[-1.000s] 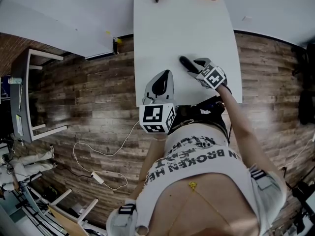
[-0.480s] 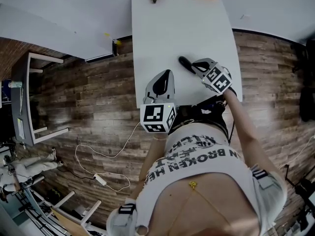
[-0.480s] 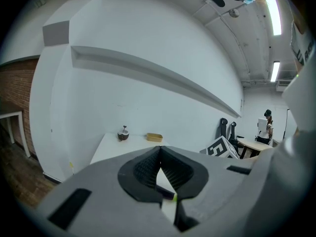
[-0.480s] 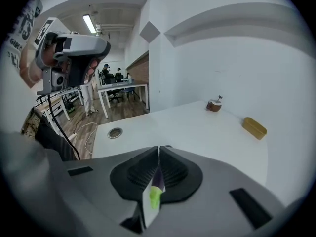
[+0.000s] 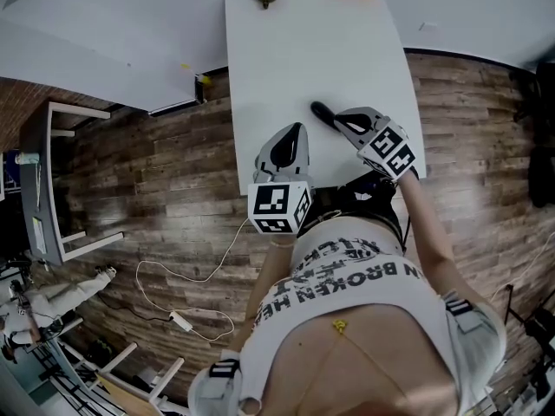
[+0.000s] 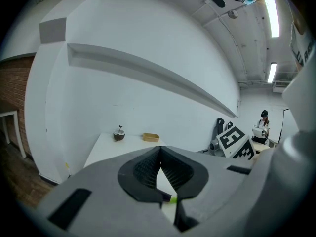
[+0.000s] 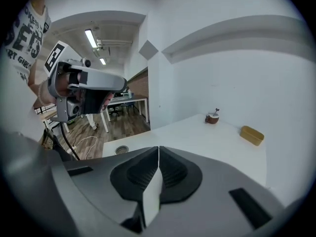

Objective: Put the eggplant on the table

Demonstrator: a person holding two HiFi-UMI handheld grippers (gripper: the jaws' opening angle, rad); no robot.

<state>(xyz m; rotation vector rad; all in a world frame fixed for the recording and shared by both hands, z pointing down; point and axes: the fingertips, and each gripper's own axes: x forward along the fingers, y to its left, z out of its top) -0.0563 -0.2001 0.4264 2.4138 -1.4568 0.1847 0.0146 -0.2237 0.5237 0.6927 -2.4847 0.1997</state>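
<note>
Eggplant (image 5: 321, 111) flat on table (image 5: 295, 50), long axis diagonal toward right gripper (image 5: 343, 120)

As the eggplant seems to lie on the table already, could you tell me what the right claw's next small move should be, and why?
Probably draw the right claw back, clear of the eggplant. The eggplant lies on the table just ahead of the claw, whose jaws are shut on nothing, so the placing looks done.
</note>
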